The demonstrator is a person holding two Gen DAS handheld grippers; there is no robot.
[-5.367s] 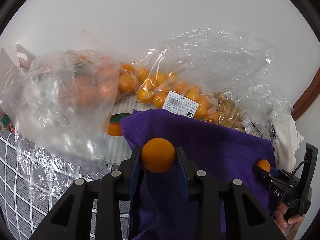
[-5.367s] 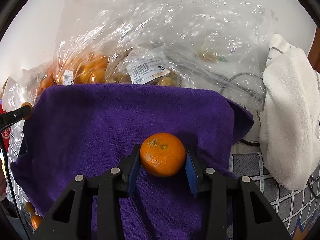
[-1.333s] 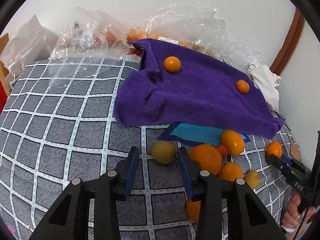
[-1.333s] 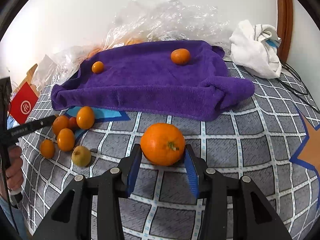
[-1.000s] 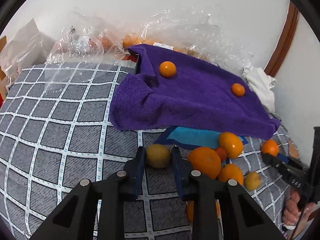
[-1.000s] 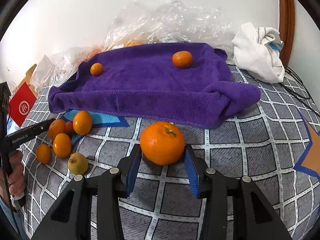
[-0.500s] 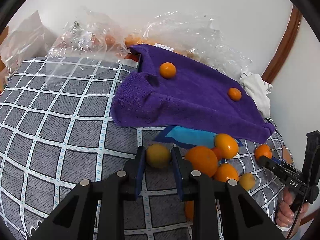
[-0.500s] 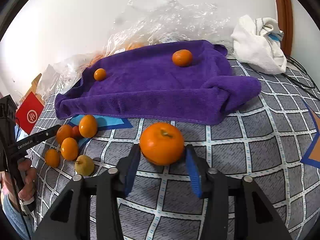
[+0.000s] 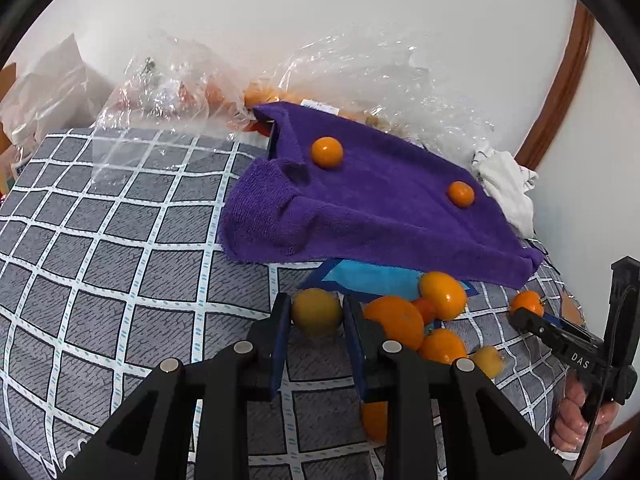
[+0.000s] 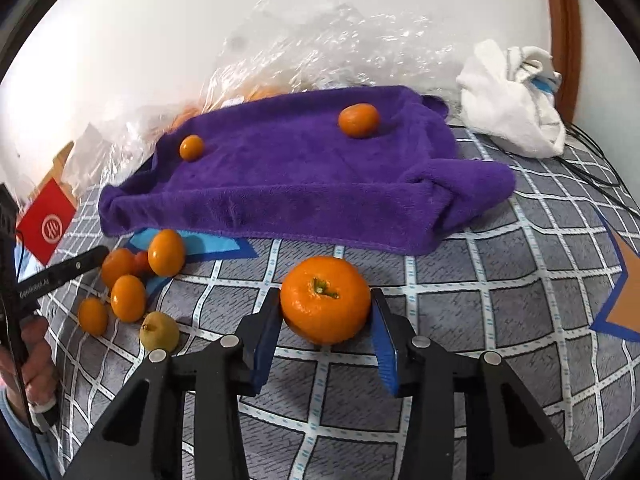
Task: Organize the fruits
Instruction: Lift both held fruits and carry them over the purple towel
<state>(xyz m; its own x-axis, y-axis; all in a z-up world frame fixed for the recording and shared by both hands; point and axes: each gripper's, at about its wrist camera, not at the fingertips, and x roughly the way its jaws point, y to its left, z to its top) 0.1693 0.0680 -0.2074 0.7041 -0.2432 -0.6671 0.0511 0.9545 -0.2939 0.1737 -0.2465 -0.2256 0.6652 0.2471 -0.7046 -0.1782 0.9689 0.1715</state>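
Observation:
My left gripper [image 9: 316,314] is shut on a small yellow-green fruit [image 9: 316,310], held just above the checked cloth. My right gripper [image 10: 325,310] is shut on a large orange tangerine [image 10: 325,300] with its stem facing up; it also shows in the left wrist view [image 9: 527,303]. A purple towel [image 10: 304,176] lies at the back with two small oranges on it [image 10: 358,120] [image 10: 191,147]. A cluster of several oranges [image 9: 400,320] lies by a blue mat [image 9: 368,278] in front of the towel.
Clear plastic bags of fruit [image 9: 352,80] are heaped against the wall behind the towel. A white cloth [image 10: 516,100] lies at the back right. A red card [image 10: 46,226] is at the left. A yellow-green fruit [image 10: 159,335] lies on the grey checked cloth [image 9: 120,240].
Both grippers left an orange on the purple towel, then came down to the checked cloth. The left closed on the yellow-green fruit; the right holds the large tangerine, which has turned stem-up.

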